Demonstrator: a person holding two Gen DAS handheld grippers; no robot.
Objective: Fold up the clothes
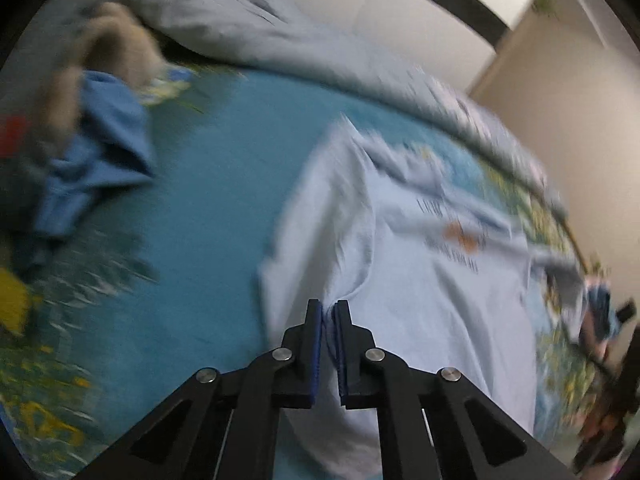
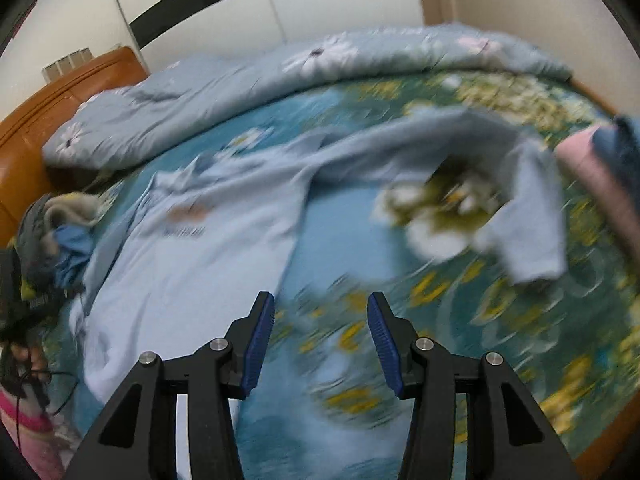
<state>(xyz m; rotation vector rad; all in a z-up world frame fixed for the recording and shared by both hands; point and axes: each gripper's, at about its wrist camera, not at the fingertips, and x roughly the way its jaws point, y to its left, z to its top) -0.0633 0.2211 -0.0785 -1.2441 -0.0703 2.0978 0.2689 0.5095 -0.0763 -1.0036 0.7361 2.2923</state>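
- left gripper (image 1: pixel 328 312) pinches the hem of the pale blue shirt (image 1: pixel 420 280), jaws nearly closed on it
- right gripper (image 2: pixel 321 308) hangs half open, nothing in it, over the floral bedsheet (image 2: pixel 460 320)

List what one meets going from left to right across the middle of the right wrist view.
Orange-brown wooden headboard → crumpled bright blue garment → pale blue printed T-shirt → teal flowered bedsheet → pink folded cloth.

Both wrist views near, angled down over bed (image 1: pixel 208 208); share pale shirt (image 2: pixel 192 264).
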